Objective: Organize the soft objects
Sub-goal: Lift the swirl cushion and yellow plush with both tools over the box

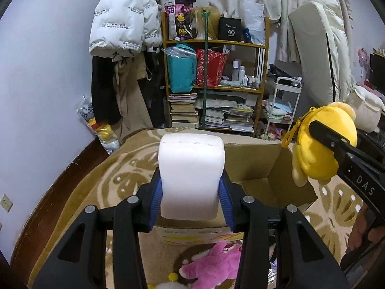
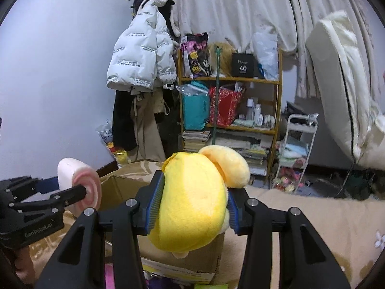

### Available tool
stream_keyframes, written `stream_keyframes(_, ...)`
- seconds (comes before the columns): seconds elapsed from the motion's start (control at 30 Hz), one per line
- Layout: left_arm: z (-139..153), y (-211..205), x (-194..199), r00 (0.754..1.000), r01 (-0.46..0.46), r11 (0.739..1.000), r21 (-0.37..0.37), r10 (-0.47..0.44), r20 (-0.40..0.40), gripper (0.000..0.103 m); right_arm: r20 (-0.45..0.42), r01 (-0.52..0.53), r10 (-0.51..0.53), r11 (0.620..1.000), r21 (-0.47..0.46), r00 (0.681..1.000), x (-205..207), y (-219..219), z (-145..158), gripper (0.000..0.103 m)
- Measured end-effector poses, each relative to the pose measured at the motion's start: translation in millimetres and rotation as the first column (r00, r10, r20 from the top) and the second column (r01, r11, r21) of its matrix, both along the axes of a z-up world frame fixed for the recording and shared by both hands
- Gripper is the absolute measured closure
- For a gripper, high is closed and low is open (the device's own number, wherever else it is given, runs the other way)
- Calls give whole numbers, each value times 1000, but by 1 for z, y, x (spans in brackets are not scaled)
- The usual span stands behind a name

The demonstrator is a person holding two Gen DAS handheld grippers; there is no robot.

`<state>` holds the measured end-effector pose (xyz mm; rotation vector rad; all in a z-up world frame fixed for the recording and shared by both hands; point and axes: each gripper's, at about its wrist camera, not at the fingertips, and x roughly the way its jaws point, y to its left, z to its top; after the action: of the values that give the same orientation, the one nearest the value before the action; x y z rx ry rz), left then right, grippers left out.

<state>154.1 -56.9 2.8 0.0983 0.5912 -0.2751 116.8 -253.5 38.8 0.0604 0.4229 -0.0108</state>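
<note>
The left gripper (image 1: 191, 192) is closed partway onto a white foam-like cushion (image 1: 191, 171), its blue ribbed pads (image 1: 156, 200) pressing both sides so the block stands upright between the fingers. From the right wrist view the same cushion (image 2: 79, 185) shows a pink-and-white swirl on its end, like a plush roll cake.

The right gripper (image 2: 191, 207) is likewise closed on a yellow plush toy (image 2: 192, 202), squeezed at its middle, with a paler round ear or limb (image 2: 228, 166) bulging above the right finger. In the left wrist view this toy (image 1: 322, 142) hangs in the air to the right, a yellow cord loop dangling from it.

Directly under and behind both held items sits an open cardboard box (image 1: 264, 168), flaps up, its inside appearing bare where visible. It rests on a beige patterned blanket (image 1: 96, 180). A pink plush toy (image 1: 211, 265) lies below the box's near side, not yet collected.

Beyond stand a wooden shelf (image 1: 214, 43) of books and bags, a white puffer jacket (image 1: 120, 19) hanging on the wall, and a small white trolley (image 1: 286, 96).

Judging by this, both soft items are lifted and poised over the box; the step in hand is depositing them. Next, each gripper would need to lower into the opening and spread its fingers to release.
</note>
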Motion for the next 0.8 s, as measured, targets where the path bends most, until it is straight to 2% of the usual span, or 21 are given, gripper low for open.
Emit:
stream_keyframes(0.2, -17, -4, 11, 996, 65, 998, -11, -65, -63, 60, -37, -33, 33, 999, 0, 999, 4, -1, -19, 53)
stream_keyframes(0.63, -34, -7, 19, 990, 84, 996, 4, -83, -117, 58, -100, -45, 47, 999, 17, 994, 16, -5, -40, 51)
stream_keyframes(0.7, -35, -8, 19, 989, 85, 996, 7, -83, -118, 55, -107, -47, 46, 999, 0, 993, 17, -3, -42, 51)
stream_keyframes(0.77, -32, -8, 17, 993, 77, 997, 12, -76, -87, 43, -110, -51, 49, 999, -13, 993, 17, -1, -42, 51)
stream_keyframes(0.8, -31, -8, 16, 994, 75, 997, 13, -74, -74, 41, -115, -58, 55, 998, -18, 992, 18, 0, -43, 50)
